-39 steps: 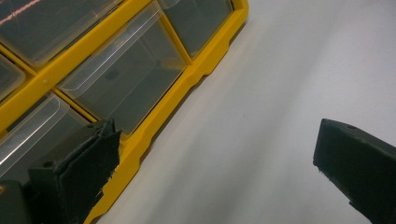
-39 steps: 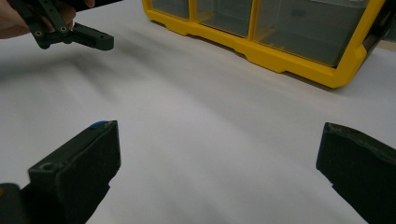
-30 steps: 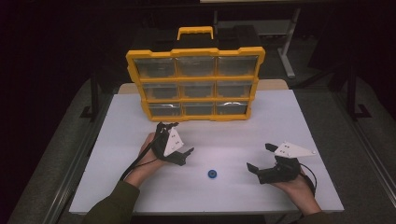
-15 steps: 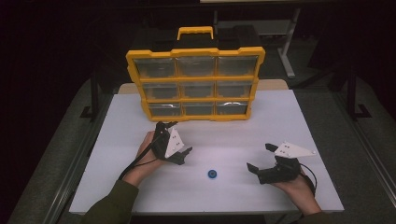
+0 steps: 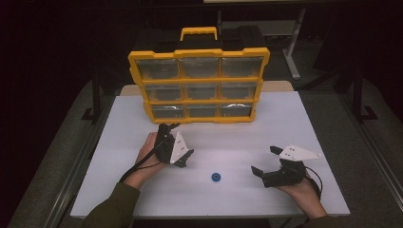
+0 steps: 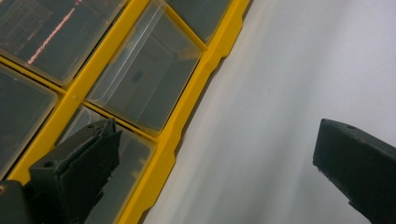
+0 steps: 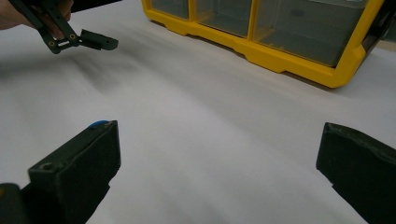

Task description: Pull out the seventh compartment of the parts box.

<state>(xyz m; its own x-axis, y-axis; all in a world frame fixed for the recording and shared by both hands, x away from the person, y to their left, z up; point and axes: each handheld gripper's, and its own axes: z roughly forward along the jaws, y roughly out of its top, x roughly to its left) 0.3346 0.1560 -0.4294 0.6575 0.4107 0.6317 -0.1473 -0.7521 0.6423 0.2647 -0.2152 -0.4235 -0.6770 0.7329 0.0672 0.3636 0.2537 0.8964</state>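
A yellow organizer (image 5: 199,85) with clear drawers stands upright at the back of the white table (image 5: 119,123). My left gripper (image 5: 177,141) is open and empty just in front of its lower left drawers, tilted to one side. In the left gripper view the wide-apart jaws (image 6: 217,135) frame the organizer's yellow rim and a clear drawer (image 6: 140,79). A small blue disc (image 5: 216,177) lies on the table between the two hands. My right gripper (image 5: 264,160) is open and empty to the right of the disc. In the right gripper view the disc (image 7: 97,124) peeks out above one jaw of that gripper (image 7: 219,135).
The organizer (image 7: 280,32) has a carry handle (image 5: 198,32) on top. The left gripper (image 7: 79,39) appears far off in the right gripper view. Bare white tabletop lies between the grippers and the organizer. Dark floor and stands surround the table.
My left gripper has edged slightly toward the organizer. The right gripper and the blue disc have stayed where they were.
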